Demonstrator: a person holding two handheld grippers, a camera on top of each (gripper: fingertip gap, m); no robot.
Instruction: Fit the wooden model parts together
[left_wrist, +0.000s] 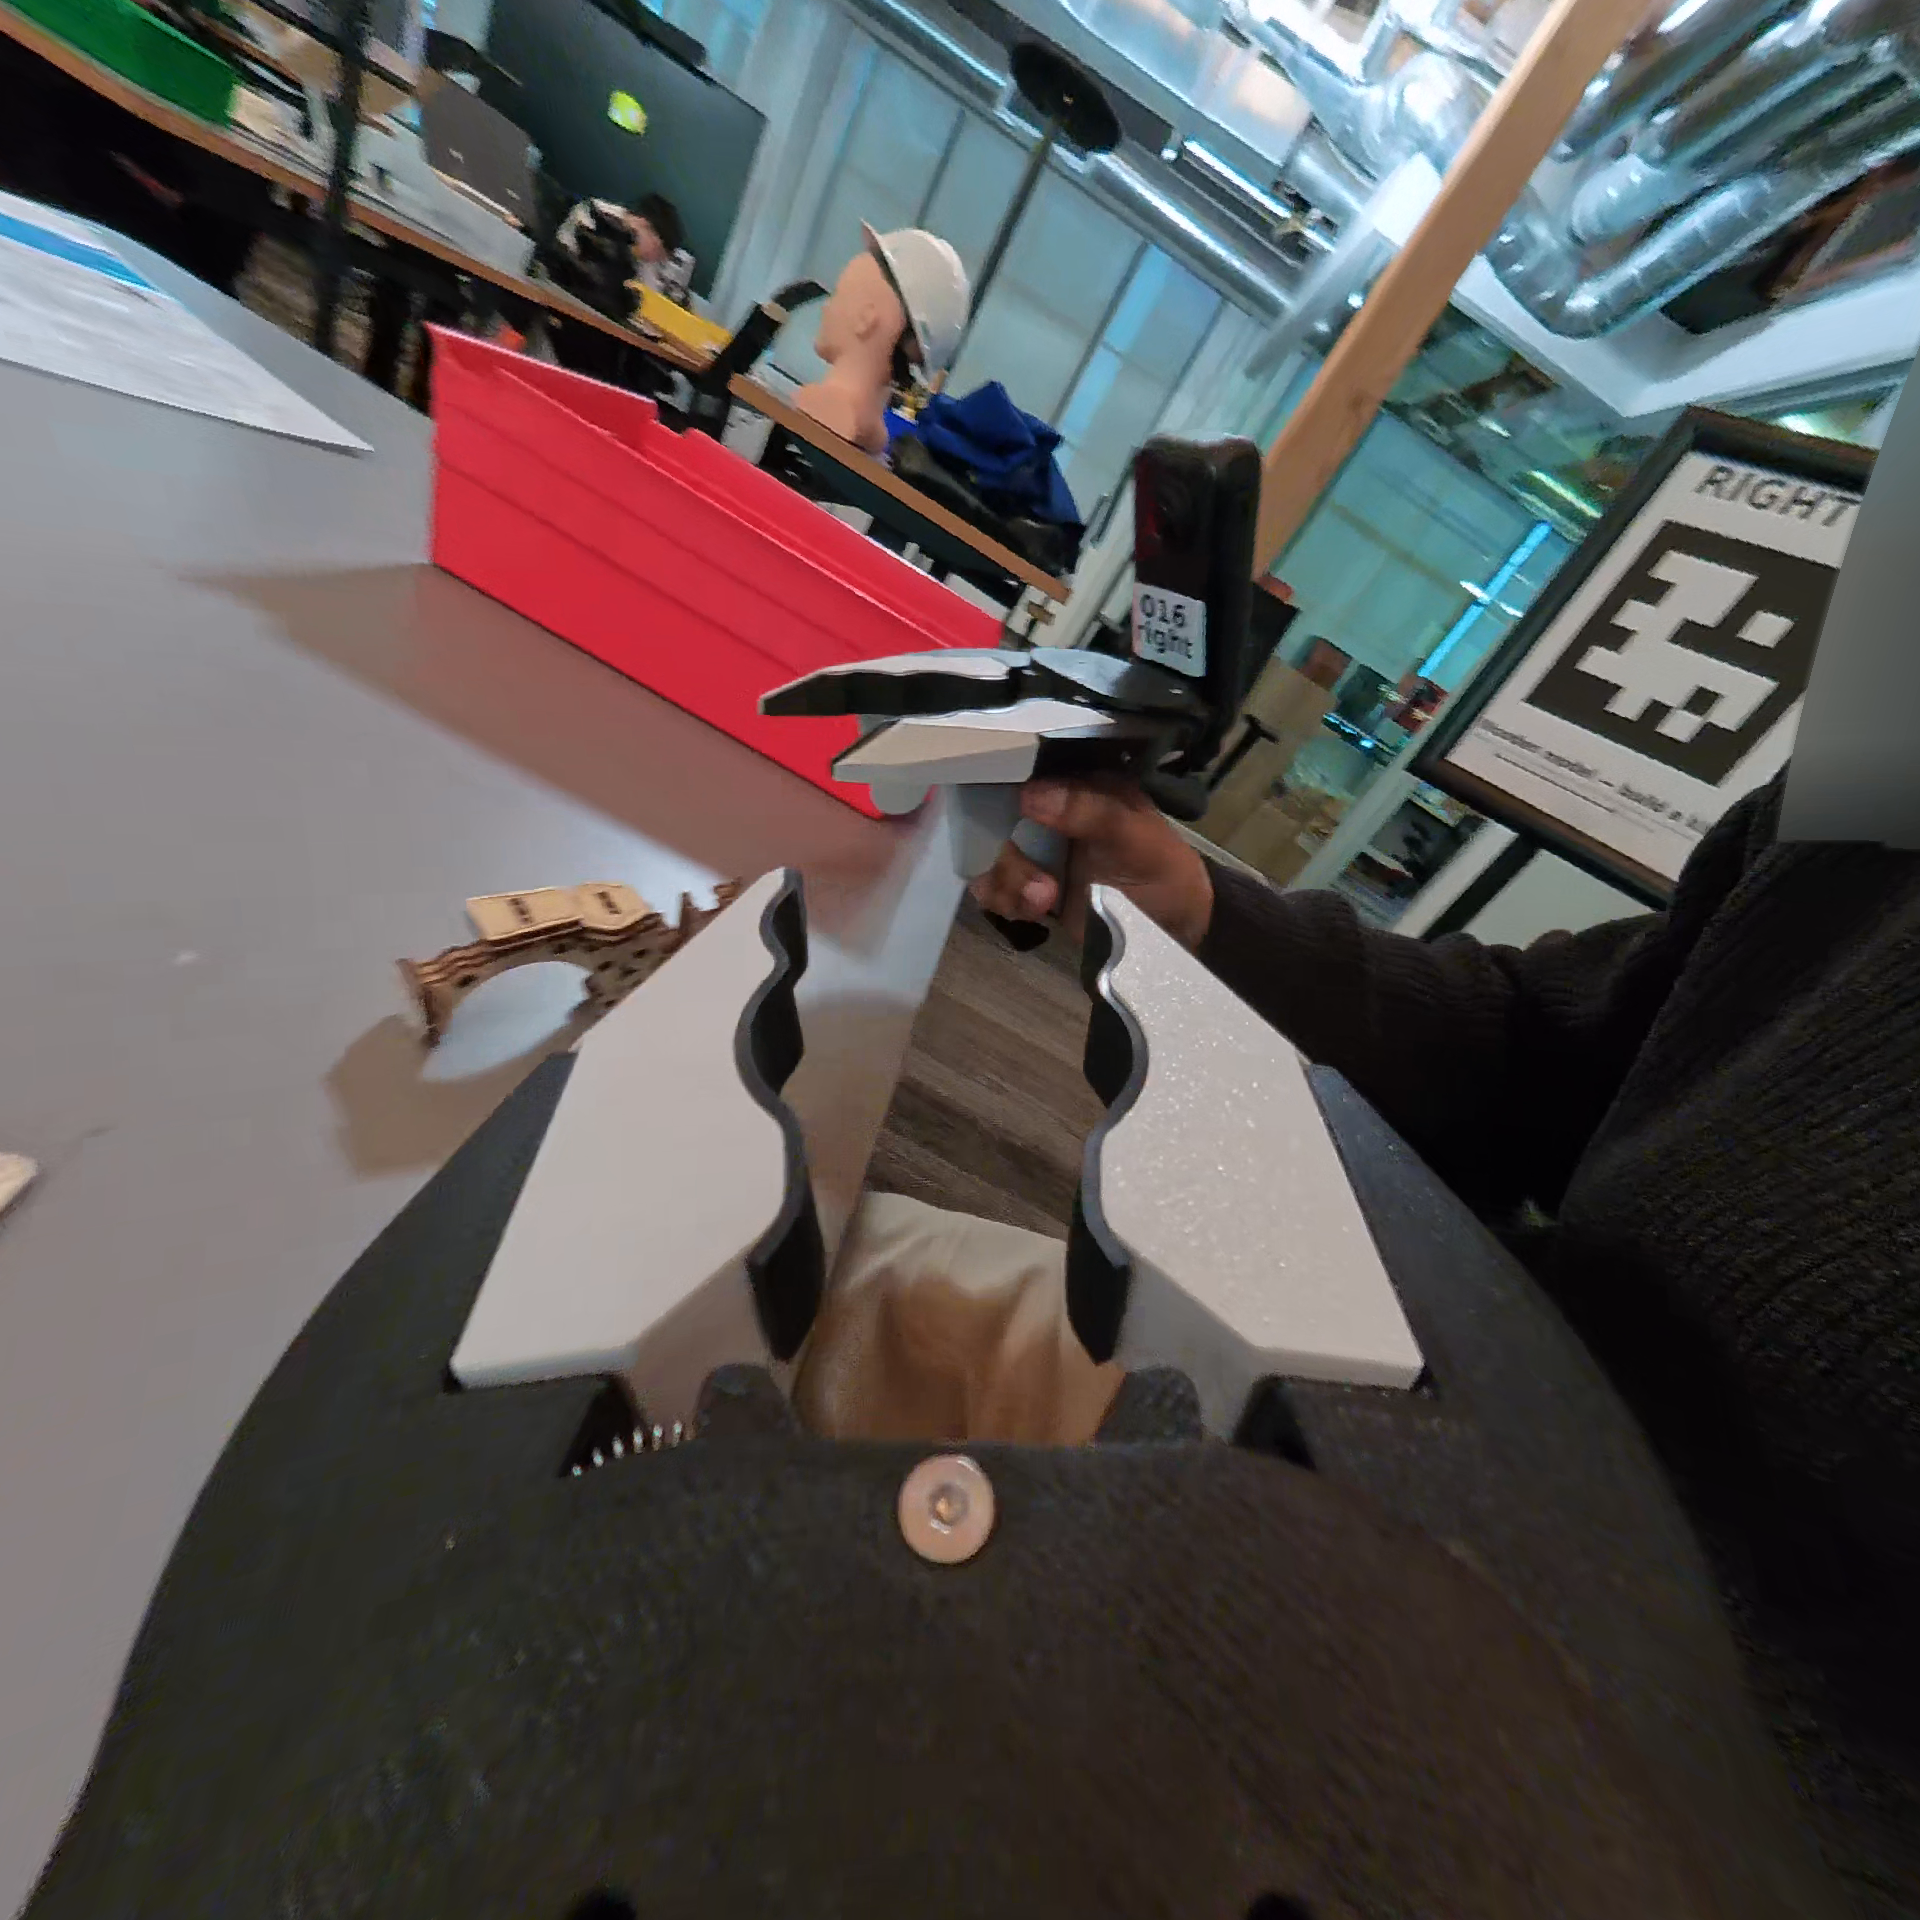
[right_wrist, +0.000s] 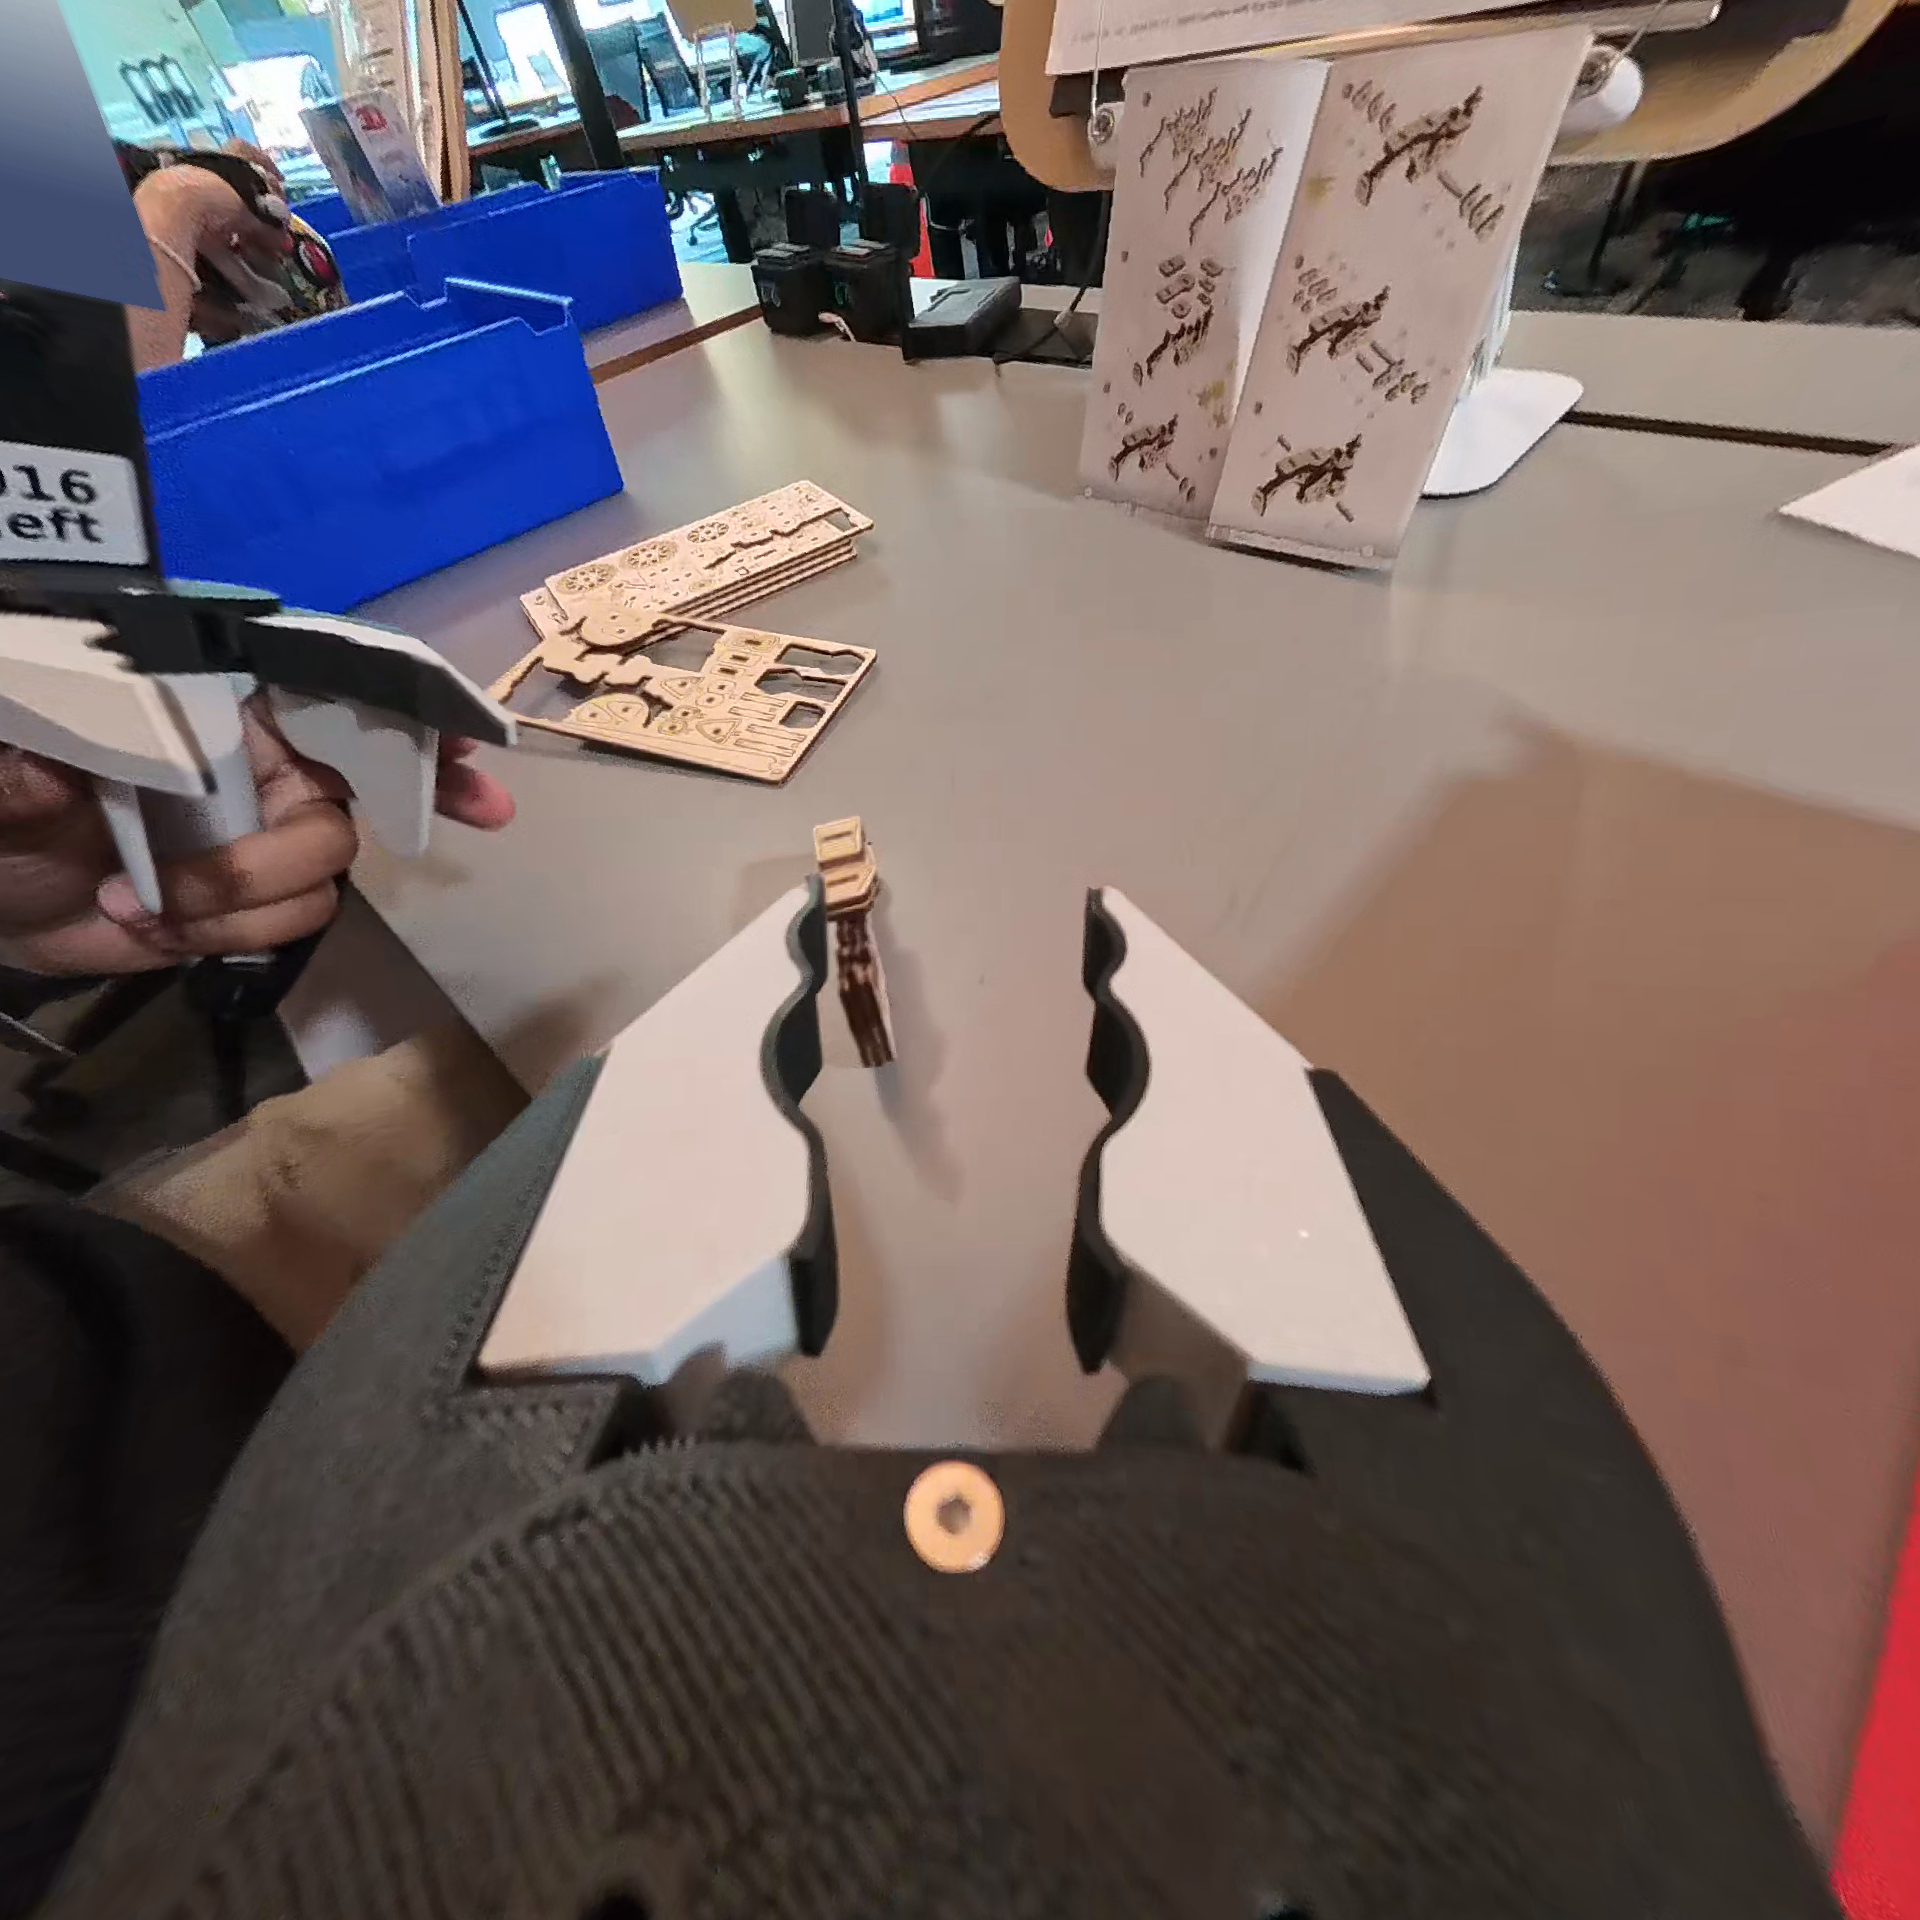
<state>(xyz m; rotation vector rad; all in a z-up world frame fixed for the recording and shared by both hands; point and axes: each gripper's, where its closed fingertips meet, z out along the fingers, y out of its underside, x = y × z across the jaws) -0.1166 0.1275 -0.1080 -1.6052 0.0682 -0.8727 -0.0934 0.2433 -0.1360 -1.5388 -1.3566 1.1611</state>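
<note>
A small part-built wooden model (left_wrist: 540, 961) stands on the grey table (left_wrist: 208, 727); in the right wrist view it (right_wrist: 857, 935) stands just ahead of my right gripper's left fingertip. My left gripper (left_wrist: 940, 914) is open and empty, held over the table's near edge. My right gripper (right_wrist: 945, 904) is open and empty, low over the table; it also shows in the left wrist view (left_wrist: 831, 727), hand-held above the table edge. The left gripper shows in the right wrist view (right_wrist: 457, 717) at the left. Flat wooden part sheets (right_wrist: 707, 644) lie farther back.
A red bin (left_wrist: 665, 582) stands on the table beyond the model. Blue bins (right_wrist: 374, 436) stand at the back left. Standing instruction cards (right_wrist: 1278, 301) with model drawings are at the back right, next to a white stand base (right_wrist: 1507, 426). A loose wooden bit (left_wrist: 12, 1184) lies at the left edge.
</note>
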